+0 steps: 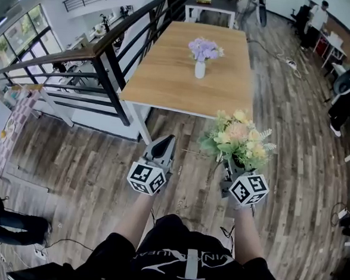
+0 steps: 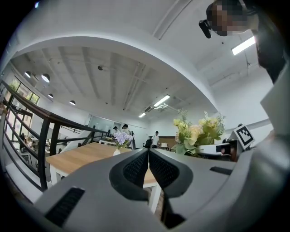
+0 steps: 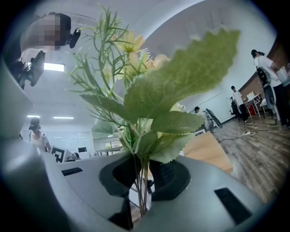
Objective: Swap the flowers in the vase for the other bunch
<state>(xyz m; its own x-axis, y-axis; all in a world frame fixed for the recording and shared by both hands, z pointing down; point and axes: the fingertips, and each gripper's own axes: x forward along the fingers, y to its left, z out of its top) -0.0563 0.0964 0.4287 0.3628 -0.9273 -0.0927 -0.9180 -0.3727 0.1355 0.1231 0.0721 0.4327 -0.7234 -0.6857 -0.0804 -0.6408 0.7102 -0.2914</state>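
Our right gripper pinches the yellow bunch by thin stems — it may slip — and our left gripper, jaws pressed together, could topple the far vase.

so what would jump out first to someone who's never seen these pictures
The big yellow and peach bunch stands out first, its stems pinched in the right gripper, low in the head view above the wood floor. Beyond it, purple flowers stand in a small white vase on the long wooden table. The left gripper beside the bunch is shut and empty.
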